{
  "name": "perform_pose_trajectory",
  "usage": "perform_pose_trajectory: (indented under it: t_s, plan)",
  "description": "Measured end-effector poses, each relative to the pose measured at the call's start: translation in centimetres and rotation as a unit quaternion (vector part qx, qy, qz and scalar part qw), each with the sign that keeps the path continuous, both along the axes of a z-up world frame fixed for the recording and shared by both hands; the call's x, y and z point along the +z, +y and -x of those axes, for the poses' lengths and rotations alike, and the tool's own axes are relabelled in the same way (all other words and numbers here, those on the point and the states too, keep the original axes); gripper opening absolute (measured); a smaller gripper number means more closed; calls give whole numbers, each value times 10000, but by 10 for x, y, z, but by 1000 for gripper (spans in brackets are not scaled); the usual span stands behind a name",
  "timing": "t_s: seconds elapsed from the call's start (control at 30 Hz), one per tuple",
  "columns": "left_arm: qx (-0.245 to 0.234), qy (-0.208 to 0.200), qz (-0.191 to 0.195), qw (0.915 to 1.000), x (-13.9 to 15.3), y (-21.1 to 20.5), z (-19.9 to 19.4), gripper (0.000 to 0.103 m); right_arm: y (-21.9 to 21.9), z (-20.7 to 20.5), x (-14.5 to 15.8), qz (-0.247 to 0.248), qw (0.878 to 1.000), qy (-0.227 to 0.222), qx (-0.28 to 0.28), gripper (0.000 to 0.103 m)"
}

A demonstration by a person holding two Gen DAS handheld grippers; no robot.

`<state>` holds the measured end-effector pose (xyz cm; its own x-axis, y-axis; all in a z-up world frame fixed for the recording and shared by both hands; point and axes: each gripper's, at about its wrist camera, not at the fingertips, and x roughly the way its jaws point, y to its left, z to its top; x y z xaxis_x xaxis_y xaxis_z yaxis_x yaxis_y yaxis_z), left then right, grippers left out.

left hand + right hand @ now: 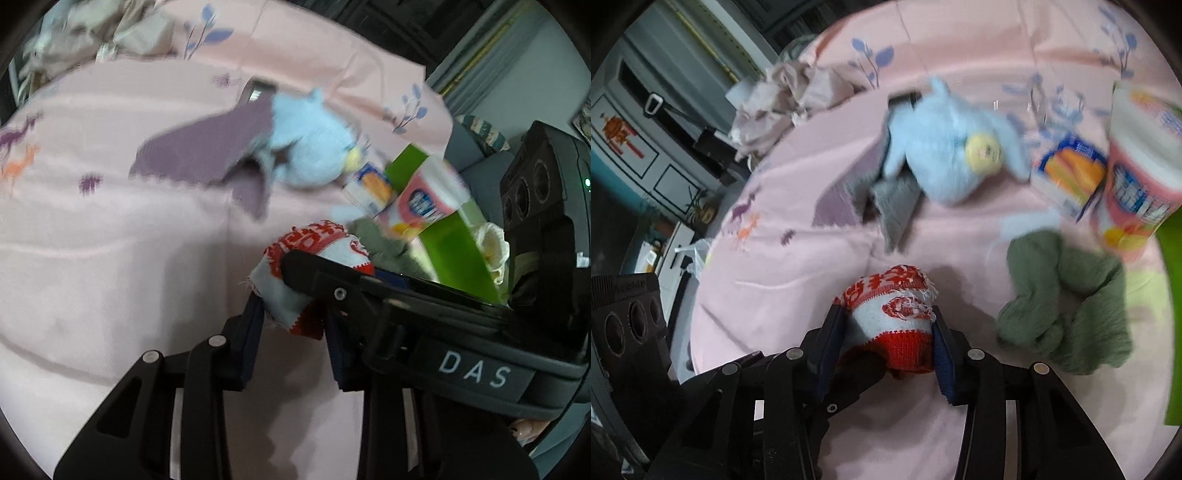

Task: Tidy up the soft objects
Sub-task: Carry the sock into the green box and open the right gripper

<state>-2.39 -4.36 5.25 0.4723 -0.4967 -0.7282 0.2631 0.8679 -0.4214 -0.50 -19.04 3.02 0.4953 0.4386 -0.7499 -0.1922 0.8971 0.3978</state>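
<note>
A red-and-white knitted cloth (892,319) is bunched between the pads of both grippers above the pink bedsheet (798,266). My right gripper (886,332) is shut on it. My left gripper (291,314) is also shut on it (314,243), partly hidden by the right gripper's body crossing in front. A light blue plush toy (945,155) lies further back on a purple-grey cloth (207,151). A green knitted cloth (1067,306) lies to the right on the sheet.
A green box (454,236) holds a pink-white package (1141,177) and a blue-orange pack (1071,173) at the right. Crumpled beige fabric (783,99) lies at the bed's far edge. Cabinets stand beyond the bed on the left.
</note>
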Motion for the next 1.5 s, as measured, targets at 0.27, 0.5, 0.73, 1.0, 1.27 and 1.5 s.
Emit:
perform_pose_trajectory:
  t_s: [0.27,0.5,0.73,1.0,1.27,1.5]
  plan:
    - [-321,-926,-176,9950,58,-36,20,30,-38,32,60,-164,9951,-925,-295,47]
    - [-702,-1308,-324,9884,83,-81,28,30,-84,49,85,-234,9885,-1302,-730,47]
    - [-1171,-1468,-336,9816,96,-134,32,30,-140,67,93,-448,9795,-1455,-1320,47]
    - [-1779,-1281,-221,9754,93,-191,29,30,-200,80,85,-664,9650,-1287,-2188,47]
    - [-2274,-588,-194,9718,70,-236,21,30,-245,81,59,-857,9528,-661,-2838,47]
    - [-2417,-337,-415,9689,57,-260,18,30,-262,78,43,-925,9448,-311,-3128,47]
